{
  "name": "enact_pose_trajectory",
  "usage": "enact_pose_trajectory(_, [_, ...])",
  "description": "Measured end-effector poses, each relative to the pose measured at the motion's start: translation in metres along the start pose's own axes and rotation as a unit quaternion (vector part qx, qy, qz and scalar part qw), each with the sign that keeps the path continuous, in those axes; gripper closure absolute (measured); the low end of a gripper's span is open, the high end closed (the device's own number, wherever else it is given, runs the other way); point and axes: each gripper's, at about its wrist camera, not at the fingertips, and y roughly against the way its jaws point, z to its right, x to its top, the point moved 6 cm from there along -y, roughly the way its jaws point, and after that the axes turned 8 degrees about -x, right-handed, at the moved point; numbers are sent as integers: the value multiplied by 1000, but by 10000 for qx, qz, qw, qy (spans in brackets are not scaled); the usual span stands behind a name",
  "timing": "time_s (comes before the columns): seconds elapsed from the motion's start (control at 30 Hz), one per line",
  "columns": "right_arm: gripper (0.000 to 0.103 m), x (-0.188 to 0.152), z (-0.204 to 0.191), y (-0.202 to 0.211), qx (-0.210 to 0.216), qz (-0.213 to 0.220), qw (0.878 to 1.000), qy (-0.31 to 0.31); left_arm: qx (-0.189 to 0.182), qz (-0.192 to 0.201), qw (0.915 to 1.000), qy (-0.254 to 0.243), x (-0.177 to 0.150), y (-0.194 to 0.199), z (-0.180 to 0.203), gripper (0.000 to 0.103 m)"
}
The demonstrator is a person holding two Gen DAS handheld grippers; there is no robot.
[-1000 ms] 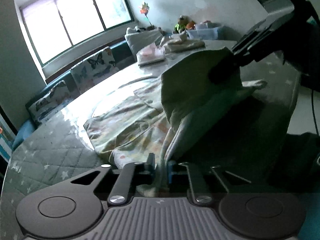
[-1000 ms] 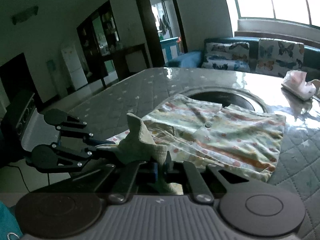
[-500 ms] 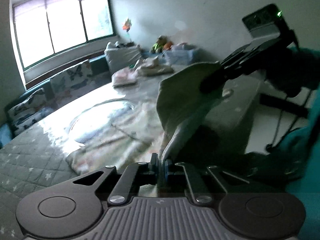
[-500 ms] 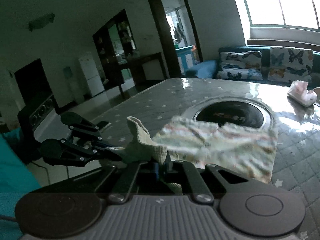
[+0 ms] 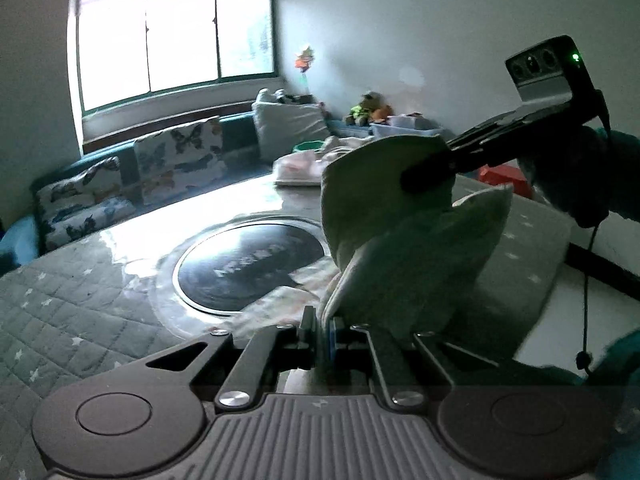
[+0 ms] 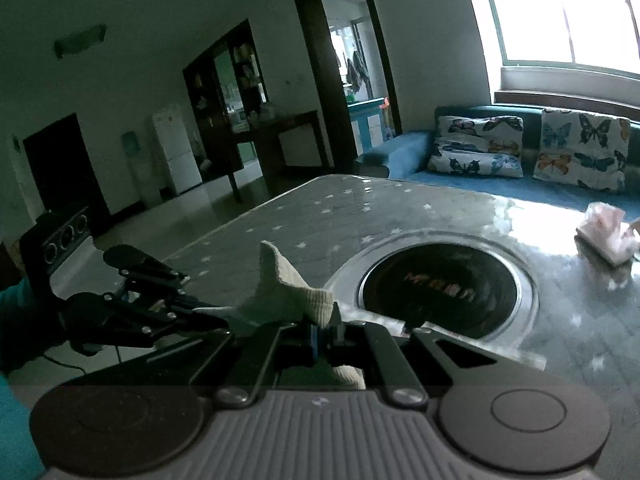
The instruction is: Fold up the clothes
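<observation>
Since the earlier frames the garment [image 5: 384, 240] has been raised off the quilted table [image 5: 80, 312], and the round black inset [image 6: 444, 292] at frame centre is now uncovered. The left gripper [image 5: 323, 332] is clenched on a cloth edge at lower centre. The right gripper [image 6: 324, 332] is likewise clenched on its ribbed hem [image 6: 296, 300], and the cloth is held between both.

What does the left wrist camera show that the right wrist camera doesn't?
Only the left wrist view shows the plush toys by the wall, the storage bin and the printed shirt trailing onto the table. Only the right wrist view shows the doorway and white fridge. Both show the round black cooktop, butterfly cushions, and each gripper shut on the garment.
</observation>
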Motion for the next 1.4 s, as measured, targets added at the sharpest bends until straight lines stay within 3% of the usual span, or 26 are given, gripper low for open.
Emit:
enact_pose_trajectory(0.27, [100, 24, 41, -83, -155, -329, 9993, -64, 99, -293, 9979, 563, 0, -44, -70, 96])
enact_pose_trajectory(0.57, [98, 0, 75, -167, -409, -714, 9954, -500, 104, -707, 9866, 1464, -22, -83, -126, 95])
enact_pose_trajectory(0.6, [97, -2, 77, -169, -439, -717, 9951, -519, 110, -720, 9859, 1509, -23, -84, -128, 95])
enact_pose_trajectory(0.67, [86, -6, 76, -165, -473, -723, 9950, -493, 87, -727, 9848, 1578, -24, -84, -131, 94])
enact_pose_trajectory(0.87, [82, -16, 74, -155, -572, -739, 9948, -415, 117, -694, 9854, 1553, -17, -85, -134, 93])
enact_pose_trajectory(1.13, [82, -32, 72, -143, -728, -795, 9937, -300, 439, -767, 9818, 1679, -17, -90, -156, 92])
enact_pose_trajectory(1.27, [82, -49, 83, -145, -1184, -1039, 9874, -140, 683, -858, 9787, 1735, -22, -90, -165, 93])
enact_pose_trajectory(1.4, [82, -48, 98, -136, -1651, -987, 9810, -249, 919, -841, 9755, 1815, -24, -85, -173, 93])
